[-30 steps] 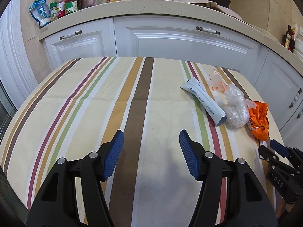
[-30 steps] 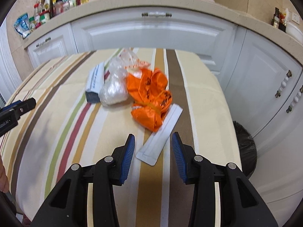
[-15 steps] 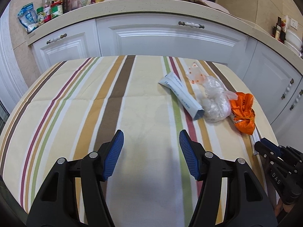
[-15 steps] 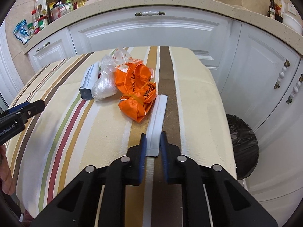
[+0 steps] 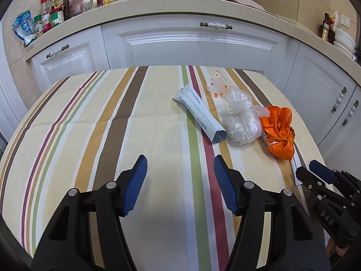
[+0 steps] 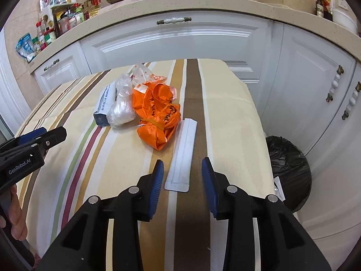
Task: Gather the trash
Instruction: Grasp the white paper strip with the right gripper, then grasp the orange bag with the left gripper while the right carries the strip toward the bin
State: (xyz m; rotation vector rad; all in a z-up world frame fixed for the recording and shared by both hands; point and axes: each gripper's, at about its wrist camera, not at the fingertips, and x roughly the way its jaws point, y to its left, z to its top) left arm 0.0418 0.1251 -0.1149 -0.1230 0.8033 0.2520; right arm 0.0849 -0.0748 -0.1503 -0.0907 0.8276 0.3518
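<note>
Trash lies on a striped tablecloth (image 5: 112,117): a white tube box (image 5: 199,113), a clear crumpled plastic bag (image 5: 241,122), a dotted wrapper (image 5: 217,84), an orange bag (image 6: 158,117) and a flat white packet (image 6: 183,155). My right gripper (image 6: 182,180) is open, its jaws on either side of the packet's near end, not touching it. My left gripper (image 5: 180,180) is open and empty above bare cloth, left of the trash. The orange bag (image 5: 278,133) also shows in the left wrist view.
A bin lined with a black bag (image 6: 288,169) stands on the floor to the right of the table. White cabinets (image 5: 191,45) and a counter with bottles and jars (image 5: 65,6) lie behind. The table edge (image 6: 259,135) is close on the right.
The right gripper closed around the white packet's end half a second ago and has now opened again, the packet still lying on the table. The left gripper view shifted towards the trash.
</note>
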